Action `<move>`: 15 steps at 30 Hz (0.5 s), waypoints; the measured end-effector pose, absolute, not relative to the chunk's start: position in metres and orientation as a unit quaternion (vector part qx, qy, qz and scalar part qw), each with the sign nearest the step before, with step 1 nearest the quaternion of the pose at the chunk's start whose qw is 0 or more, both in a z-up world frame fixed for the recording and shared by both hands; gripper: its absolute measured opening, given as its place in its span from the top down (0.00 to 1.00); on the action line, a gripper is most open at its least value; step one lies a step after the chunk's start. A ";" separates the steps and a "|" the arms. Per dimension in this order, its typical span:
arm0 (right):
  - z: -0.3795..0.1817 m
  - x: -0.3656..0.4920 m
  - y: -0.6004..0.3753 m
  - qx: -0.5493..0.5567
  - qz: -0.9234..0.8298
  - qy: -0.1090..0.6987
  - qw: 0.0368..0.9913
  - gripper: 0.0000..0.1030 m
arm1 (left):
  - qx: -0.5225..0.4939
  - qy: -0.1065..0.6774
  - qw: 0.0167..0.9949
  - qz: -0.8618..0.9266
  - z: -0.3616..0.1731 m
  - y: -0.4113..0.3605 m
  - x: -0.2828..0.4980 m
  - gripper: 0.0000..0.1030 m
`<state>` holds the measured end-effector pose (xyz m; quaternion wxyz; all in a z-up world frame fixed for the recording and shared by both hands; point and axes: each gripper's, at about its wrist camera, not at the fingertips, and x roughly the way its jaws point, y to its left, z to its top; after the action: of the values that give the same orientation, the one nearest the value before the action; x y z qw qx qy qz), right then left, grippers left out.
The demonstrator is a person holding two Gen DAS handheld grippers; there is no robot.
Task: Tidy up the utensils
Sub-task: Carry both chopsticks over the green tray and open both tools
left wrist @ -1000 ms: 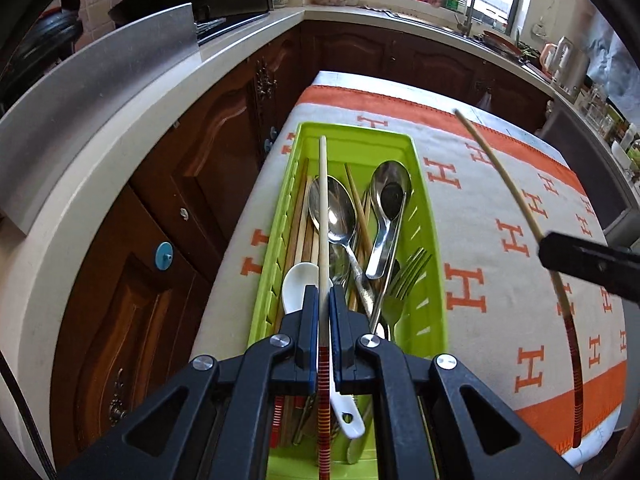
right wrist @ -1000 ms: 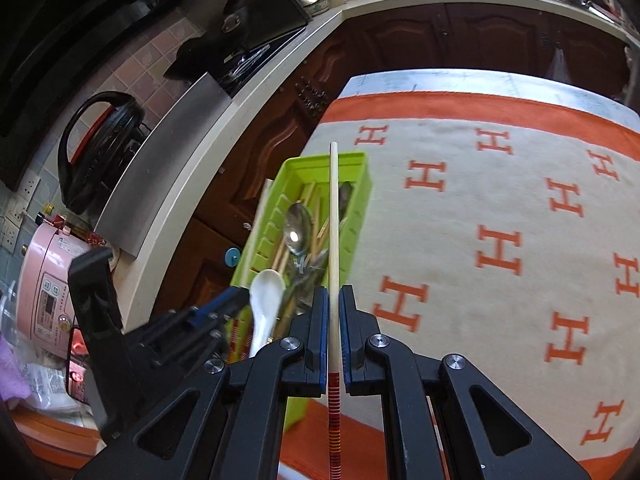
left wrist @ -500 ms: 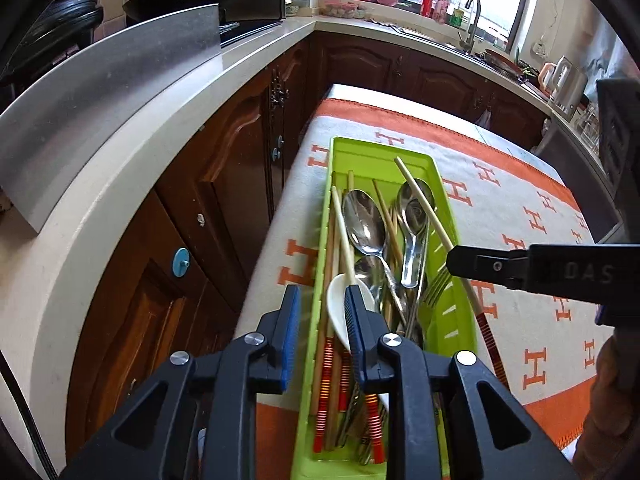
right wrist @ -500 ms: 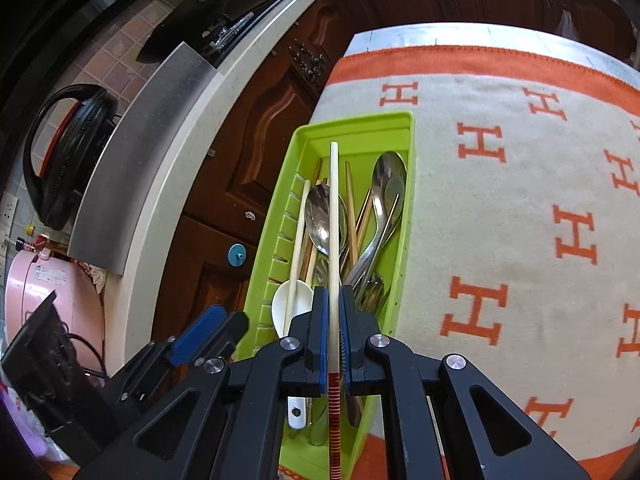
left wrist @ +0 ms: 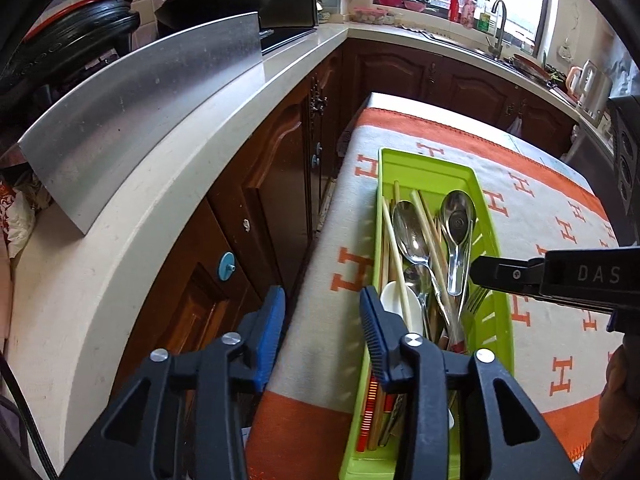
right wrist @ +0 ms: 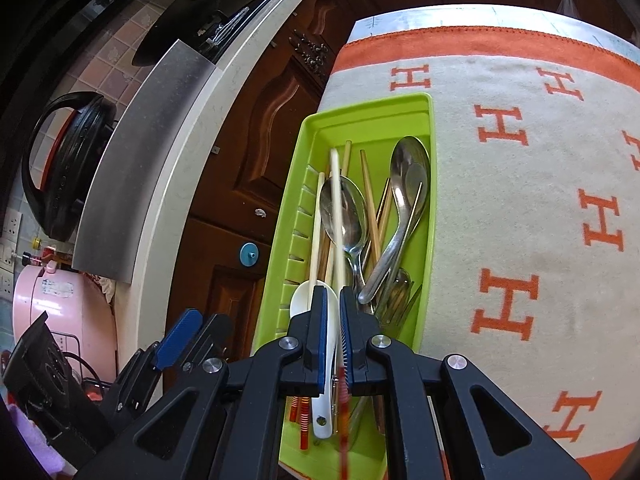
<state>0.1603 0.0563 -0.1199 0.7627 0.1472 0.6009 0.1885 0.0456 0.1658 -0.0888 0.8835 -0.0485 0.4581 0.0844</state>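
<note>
A green utensil tray (left wrist: 424,160) (right wrist: 372,108) lies along the left edge of the clothed table. It holds metal spoons (left wrist: 412,236), a white spoon (left wrist: 394,300), a fork (left wrist: 476,304) and several chopsticks. My left gripper (left wrist: 322,320) hovers over the tray's near left rim, its jaws opening with nothing between them. My right gripper (right wrist: 333,320) is low over the tray's near end, shut on a pale chopstick (right wrist: 336,208) with a red-striped end. That chopstick points down the tray across a spoon bowl. The right gripper (left wrist: 476,272) reaches in from the right in the left wrist view.
The tablecloth (right wrist: 520,208) is beige with orange H marks. Dark wooden cabinets (left wrist: 280,184) and a pale countertop (left wrist: 160,200) with a steel panel (left wrist: 140,100) run along the left. A pink appliance (right wrist: 52,304) stands on that counter. A person's hand (left wrist: 616,400) is at the right.
The left gripper let its chopstick go into the tray, opened and drew back to the left. The right gripper came down over the tray with its chopstick still between the pads.
</note>
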 end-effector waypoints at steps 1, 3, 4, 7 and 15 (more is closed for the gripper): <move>-0.119 0.160 0.056 0.147 0.186 0.600 0.764 0.92 | -0.047 0.458 0.883 0.086 -0.088 0.166 0.045 0.63; -0.115 0.157 0.054 0.149 0.189 0.599 0.764 0.89 | -0.048 0.458 0.883 0.087 -0.088 0.166 0.045 0.63; -0.114 0.156 0.053 0.148 0.188 0.597 0.765 0.89 | -0.048 0.459 0.883 0.087 -0.088 0.166 0.046 0.63; -0.109 0.153 0.050 0.146 0.189 0.594 0.768 0.89 | -0.044 0.459 0.883 0.087 -0.087 0.165 0.045 0.63; -0.095 0.140 0.036 0.121 0.184 0.579 0.785 0.88 | -0.038 0.458 0.884 0.086 -0.081 0.155 0.043 0.57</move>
<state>0.1402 0.0363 -0.0948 0.7846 0.1208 0.5794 0.1844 0.0430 0.1547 -0.0805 0.8838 -0.0381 0.4583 0.0862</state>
